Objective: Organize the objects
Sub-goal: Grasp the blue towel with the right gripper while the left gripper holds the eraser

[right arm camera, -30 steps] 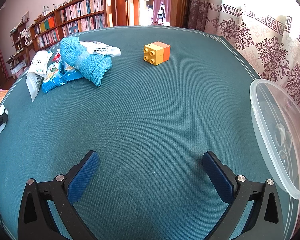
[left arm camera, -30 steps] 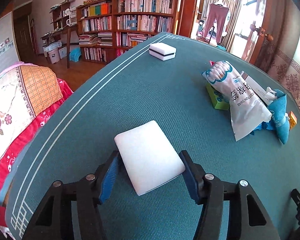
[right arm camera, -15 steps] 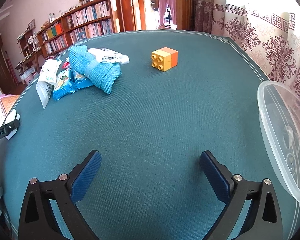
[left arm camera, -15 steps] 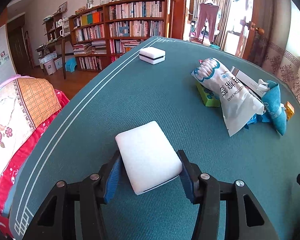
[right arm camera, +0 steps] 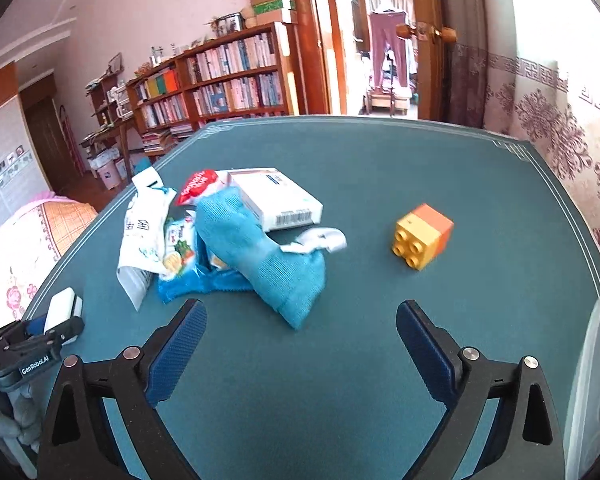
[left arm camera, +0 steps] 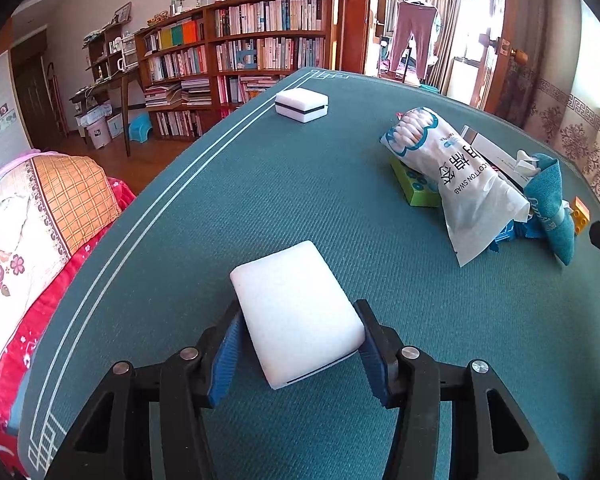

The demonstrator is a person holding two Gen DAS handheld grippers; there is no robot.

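A white sponge (left arm camera: 288, 280) lies on the green table, and my left gripper (left arm camera: 298, 320) is shut on it, a blue pad pressing each long side. That gripper also shows at the left edge of the right wrist view. My right gripper (right arm camera: 300, 308) hangs above the table with its jaws wide and closing, and nothing is held. Just beyond its fingertips lies the near end of a rolled blue cloth (right arm camera: 260, 252). The cloth rests on a pile with a white box (right arm camera: 276, 200), snack packets (right arm camera: 180, 256) and a cotton swab bag (left arm camera: 460, 176). A yellow and orange block (right arm camera: 422, 236) sits alone to the right.
A second white sponge with a dark stripe (left arm camera: 301, 106) lies at the far table edge. A green box (left arm camera: 416, 188) sits under the swab bag. A clear plastic container (right arm camera: 596, 380) is at the right edge. A bed with a patterned cover (left arm camera: 40, 220) stands left of the table.
My right gripper rose and swung left toward the pile, so the blue cloth now lies just ahead of it, and its jaws narrowed a little. The left gripper's pads closed in against the sponge.
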